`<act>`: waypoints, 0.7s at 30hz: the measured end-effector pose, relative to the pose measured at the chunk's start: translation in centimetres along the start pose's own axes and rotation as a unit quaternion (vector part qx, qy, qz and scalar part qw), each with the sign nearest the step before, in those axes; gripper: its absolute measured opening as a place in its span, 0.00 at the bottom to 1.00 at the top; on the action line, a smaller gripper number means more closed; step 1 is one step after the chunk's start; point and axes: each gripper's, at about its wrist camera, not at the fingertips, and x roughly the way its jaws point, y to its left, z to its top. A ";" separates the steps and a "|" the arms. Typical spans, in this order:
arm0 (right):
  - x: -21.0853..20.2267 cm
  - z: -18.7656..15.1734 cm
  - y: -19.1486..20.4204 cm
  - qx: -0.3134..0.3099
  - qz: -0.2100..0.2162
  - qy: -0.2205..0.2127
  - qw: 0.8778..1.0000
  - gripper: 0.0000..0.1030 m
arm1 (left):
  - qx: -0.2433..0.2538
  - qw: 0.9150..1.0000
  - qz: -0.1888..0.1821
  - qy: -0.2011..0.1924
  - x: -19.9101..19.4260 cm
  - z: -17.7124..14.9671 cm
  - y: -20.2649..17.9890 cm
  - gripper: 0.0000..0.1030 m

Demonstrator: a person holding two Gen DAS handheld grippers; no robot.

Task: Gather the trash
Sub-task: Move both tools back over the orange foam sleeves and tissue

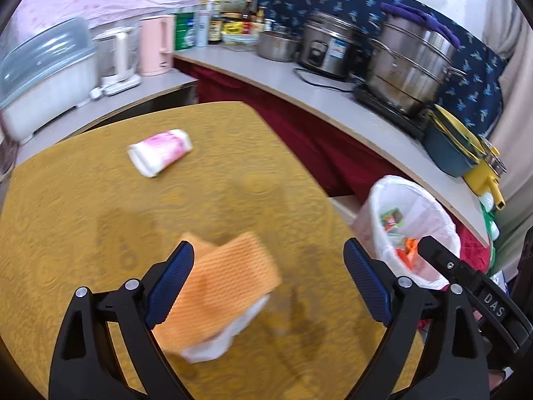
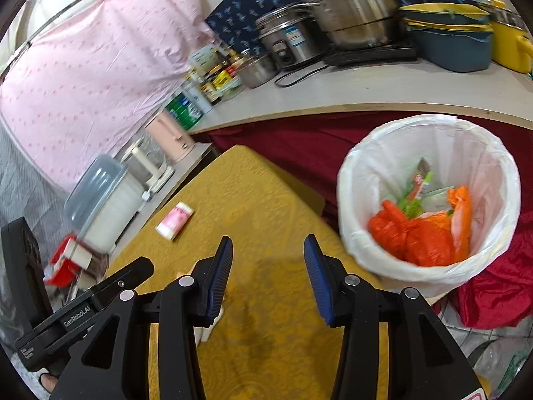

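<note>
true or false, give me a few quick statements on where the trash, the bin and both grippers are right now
1. The left gripper is open with the orange packet between its fingers. True.
2. The pink and white packet is already in the trash bin. False: it lies on the yellow table.
3. The right gripper is shut on a piece of trash. False: it is open and holds nothing.
4. The trash bin has a white liner and orange trash inside. True.
5. The trash bin stands on the table. False: it stands beside the table, below its edge.
</note>
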 end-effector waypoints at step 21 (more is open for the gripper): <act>5.9 -8.1 12.2 -0.095 0.055 0.103 0.989 0.49 | -0.101 0.991 0.084 0.009 -3.2 -4.1 13.7 0.84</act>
